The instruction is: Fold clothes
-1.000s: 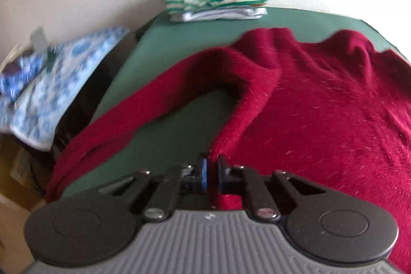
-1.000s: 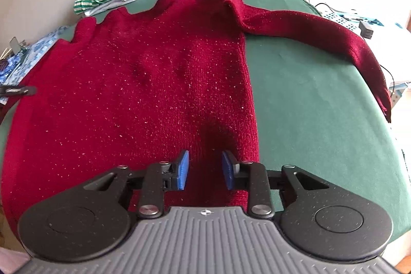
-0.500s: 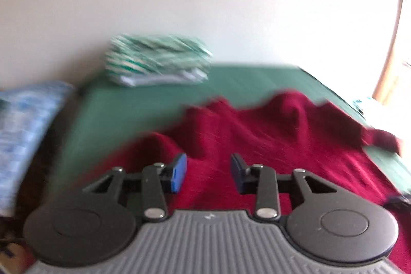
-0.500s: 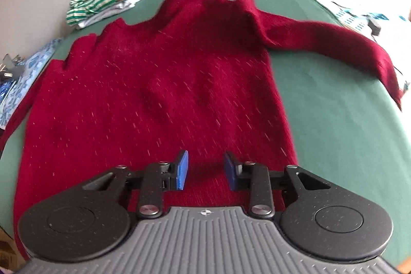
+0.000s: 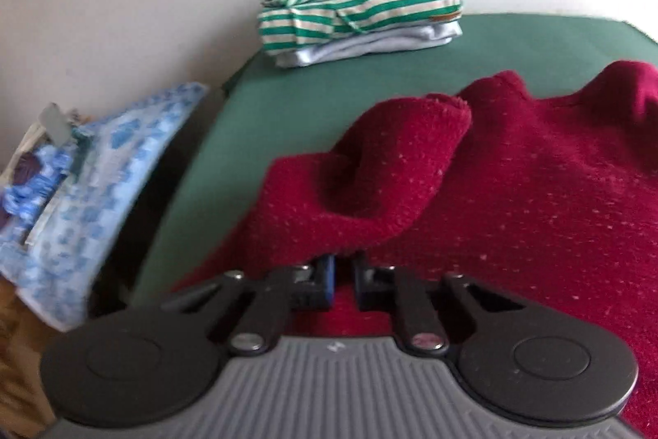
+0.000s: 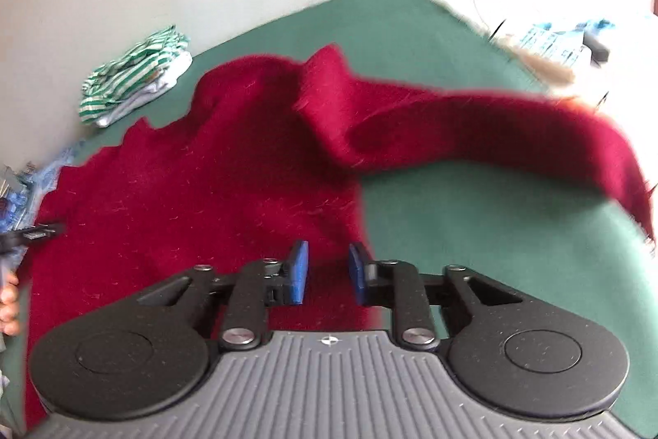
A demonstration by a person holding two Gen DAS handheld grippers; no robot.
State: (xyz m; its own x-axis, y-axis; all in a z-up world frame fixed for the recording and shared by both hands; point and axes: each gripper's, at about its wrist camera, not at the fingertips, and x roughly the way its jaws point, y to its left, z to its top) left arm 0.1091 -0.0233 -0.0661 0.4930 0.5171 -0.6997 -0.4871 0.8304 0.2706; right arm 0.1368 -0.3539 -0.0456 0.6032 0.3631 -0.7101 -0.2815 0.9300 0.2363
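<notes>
One dark red sweater lies spread on the green desk, its collar toward the top of the frame and one sleeve running off to the right. The left hand-held gripper is closing, jaws narrow, with a bunched fold of the sweater right at its tips. The right hand-held gripper hovers part-open over the hem, holding nothing, and one folded pile of clothes sits at the desk's upper left.

I see a dark red sweater on green cloth, green-and-white striped folded clothes, blue gripper pads
</notes>
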